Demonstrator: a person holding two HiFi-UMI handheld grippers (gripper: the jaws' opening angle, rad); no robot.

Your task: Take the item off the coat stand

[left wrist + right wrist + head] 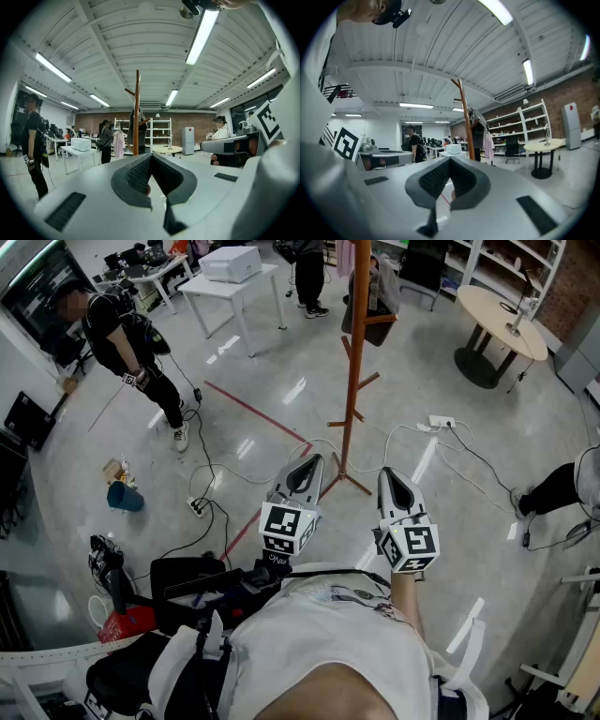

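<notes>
A wooden coat stand (pixel 353 362) rises from the floor ahead of me, with a dark garment (pixel 368 298) hanging near its top. My left gripper (pixel 307 465) and right gripper (pixel 390 476) are held side by side in front of its base, a good way short of it. Both are shut with nothing between the jaws. In the left gripper view the coat stand (pixel 137 110) shows beyond the closed left gripper (pixel 151 157), the dark garment (pixel 136 127) on it. The right gripper view has the coat stand (pixel 464 117) and dark garment (pixel 477 133) past the closed right gripper (pixel 450 160).
White cables and a power strip (pixel 441 421) lie on the floor around the stand's feet. A person in black (pixel 131 343) stands at the left, near a white table (pixel 234 287). A round table (pixel 502 320) is at the back right, a blue bucket (pixel 124 496) at the left.
</notes>
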